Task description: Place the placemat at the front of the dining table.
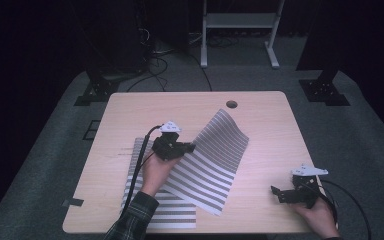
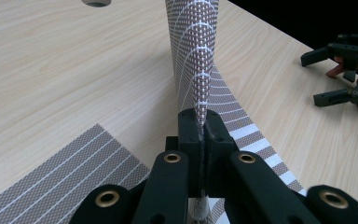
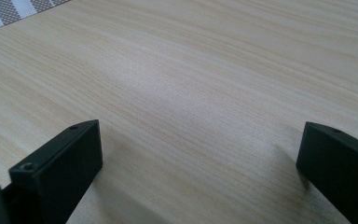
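Note:
A striped woven placemat (image 1: 215, 160) lies on the wooden table (image 1: 260, 120), one side lifted and folded over toward the right. My left gripper (image 1: 191, 147) is shut on its raised edge near the table's middle. In the left gripper view the jaws pinch the mat's edge (image 2: 201, 93), which rises in a curl ahead of my left gripper (image 2: 200, 126). My right gripper (image 1: 276, 192) rests open near the front right of the table, apart from the mat. In the right gripper view my right gripper (image 3: 198, 154) has wide jaws with only bare wood between them.
A round cable hole (image 1: 231, 104) sits near the table's far edge. The mat's flat part (image 1: 150, 210) reaches the front edge at the left. A white frame (image 1: 240, 30) and black stands are on the floor behind. My right gripper (image 2: 326, 77) shows far off in the left gripper view.

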A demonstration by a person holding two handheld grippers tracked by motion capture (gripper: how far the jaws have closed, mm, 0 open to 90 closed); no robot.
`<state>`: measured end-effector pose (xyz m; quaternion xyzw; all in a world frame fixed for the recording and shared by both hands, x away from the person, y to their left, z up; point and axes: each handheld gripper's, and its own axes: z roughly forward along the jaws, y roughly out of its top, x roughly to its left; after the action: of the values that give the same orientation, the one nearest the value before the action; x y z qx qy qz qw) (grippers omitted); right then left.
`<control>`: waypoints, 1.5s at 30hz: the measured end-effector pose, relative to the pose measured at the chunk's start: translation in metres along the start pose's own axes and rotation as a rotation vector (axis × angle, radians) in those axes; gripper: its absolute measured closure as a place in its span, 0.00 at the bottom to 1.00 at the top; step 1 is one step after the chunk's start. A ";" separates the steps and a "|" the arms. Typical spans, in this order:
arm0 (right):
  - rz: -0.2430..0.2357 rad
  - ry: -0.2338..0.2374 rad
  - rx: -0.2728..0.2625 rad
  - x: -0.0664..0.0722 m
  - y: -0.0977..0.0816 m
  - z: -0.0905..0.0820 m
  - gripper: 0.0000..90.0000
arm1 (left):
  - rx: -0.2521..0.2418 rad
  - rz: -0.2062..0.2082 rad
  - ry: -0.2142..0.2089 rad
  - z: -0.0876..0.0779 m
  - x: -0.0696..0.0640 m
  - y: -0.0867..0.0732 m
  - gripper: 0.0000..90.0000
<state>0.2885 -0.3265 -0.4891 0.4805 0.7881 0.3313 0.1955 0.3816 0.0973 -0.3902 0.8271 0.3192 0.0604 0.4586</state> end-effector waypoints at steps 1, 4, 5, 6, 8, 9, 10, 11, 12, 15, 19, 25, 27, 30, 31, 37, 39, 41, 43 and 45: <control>0.001 0.000 0.000 0.000 0.000 0.000 0.00 | 0.000 0.001 0.000 0.002 -0.001 0.001 0.98; 0.000 0.000 0.000 0.000 0.000 0.000 0.00 | -0.003 -0.001 -0.009 0.008 -0.004 0.005 0.98; 0.000 0.000 0.000 0.000 0.000 0.000 0.00 | -0.005 -0.002 -0.012 0.011 -0.006 0.006 0.98; -0.001 0.000 0.001 0.000 0.000 0.000 0.00 | -0.004 -0.001 -0.012 0.013 -0.007 0.007 0.98; 0.000 0.000 0.001 0.000 0.000 0.000 0.00 | -0.007 -0.002 -0.016 0.017 -0.010 0.009 0.98; 0.000 0.000 0.001 0.000 0.000 0.000 0.00 | -0.008 -0.002 -0.018 0.019 -0.011 0.011 0.98; -0.002 0.000 0.000 0.000 0.000 0.000 0.00 | -0.007 -0.001 -0.020 0.022 -0.013 0.012 0.98; -0.004 -0.001 -0.002 0.000 0.000 0.000 0.00 | -0.009 0.000 -0.021 0.024 -0.015 0.013 0.98; -0.002 0.000 -0.001 0.000 0.000 0.000 0.00 | -0.010 0.002 -0.023 0.027 -0.017 0.015 0.98; -0.005 0.000 -0.002 0.000 0.000 0.000 0.00 | -0.010 0.009 -0.033 0.034 -0.022 0.018 0.98; -0.005 0.002 -0.002 0.000 0.000 0.000 0.00 | -0.014 0.008 -0.047 0.044 -0.028 0.022 0.98; -0.005 0.002 -0.002 0.000 0.000 0.000 0.00 | -0.019 0.001 -0.064 0.056 -0.033 0.025 0.98; -0.004 0.003 -0.001 0.000 0.000 0.000 0.00 | -0.023 -0.005 -0.068 0.061 -0.034 0.026 0.98; -0.003 0.003 0.000 0.000 0.000 0.000 0.00 | -0.028 -0.013 -0.075 0.068 -0.036 0.027 0.98; -0.003 0.003 0.000 0.000 0.000 0.000 0.00 | -0.028 -0.013 -0.076 0.070 -0.036 0.027 0.98; -0.002 0.003 0.000 0.000 0.000 0.000 0.00 | -0.018 -0.022 -0.086 0.082 -0.037 0.025 0.98; -0.002 0.003 0.001 0.000 0.000 0.000 0.00 | -0.017 -0.025 -0.087 0.084 -0.037 0.025 0.98; -0.004 0.004 0.000 0.000 0.000 0.000 0.00 | -0.013 -0.026 -0.089 0.087 -0.038 0.024 0.98; -0.001 0.005 0.002 0.000 0.000 0.000 0.00 | -0.008 -0.027 -0.093 0.089 -0.038 0.023 0.98; -0.004 0.004 0.001 0.000 0.000 0.000 0.00 | -0.005 -0.030 -0.095 0.092 -0.038 0.022 0.98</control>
<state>0.2883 -0.3263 -0.4891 0.4784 0.7895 0.3317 0.1944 0.3979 0.0006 -0.4174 0.8231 0.3093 0.0150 0.4760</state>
